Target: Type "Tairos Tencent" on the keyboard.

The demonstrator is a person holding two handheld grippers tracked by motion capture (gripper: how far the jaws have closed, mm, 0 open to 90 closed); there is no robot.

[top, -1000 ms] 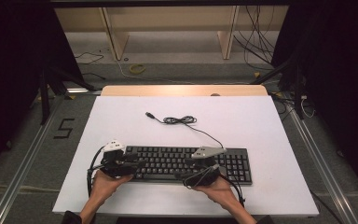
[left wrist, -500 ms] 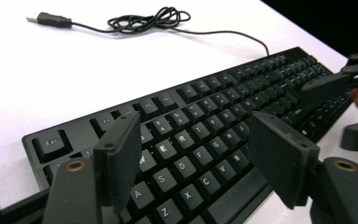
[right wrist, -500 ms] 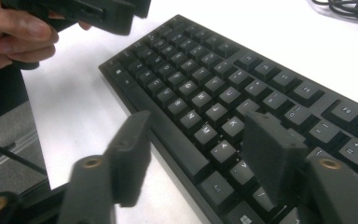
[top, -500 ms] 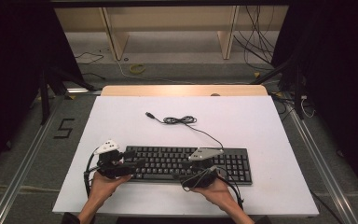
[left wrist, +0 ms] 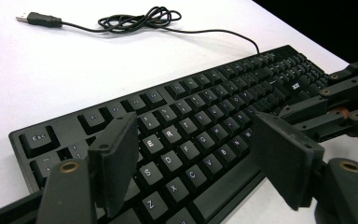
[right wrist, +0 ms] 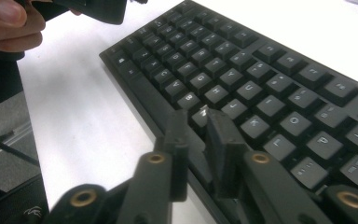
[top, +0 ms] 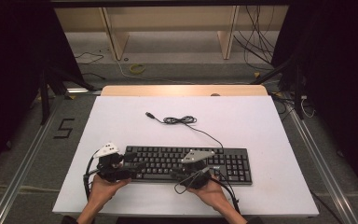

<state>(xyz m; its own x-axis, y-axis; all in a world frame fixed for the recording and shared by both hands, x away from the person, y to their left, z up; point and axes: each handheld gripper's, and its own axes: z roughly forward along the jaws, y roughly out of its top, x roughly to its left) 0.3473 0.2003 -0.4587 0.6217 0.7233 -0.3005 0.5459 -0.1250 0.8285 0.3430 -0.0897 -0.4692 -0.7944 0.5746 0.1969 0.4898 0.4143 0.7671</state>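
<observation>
A black keyboard (top: 186,162) lies across the near part of the white table (top: 261,130). Its cable (top: 181,120) is coiled behind it and ends in a USB plug (top: 149,114). My left gripper (top: 131,169) is at the keyboard's left end. Its jaws have just been opening and stand wide apart (left wrist: 196,158) above the letter keys (left wrist: 168,135), with nothing gripped. My right gripper (top: 179,174) hovers at the front edge near the middle. Its jaws have just been closing to a narrow gap (right wrist: 198,128), and nothing is between them.
The other hand (right wrist: 4,23) and its gripper (right wrist: 98,9) show at the top left of the right gripper view. Bare white tabletop (left wrist: 51,70) stretches behind the keyboard. Wooden shelving (top: 168,28) and loose floor cables (top: 261,46) lie beyond the table's far edge.
Both hands have kept their places at the keyboard's front edge. The jaw movement is too small to make out in the high view.
</observation>
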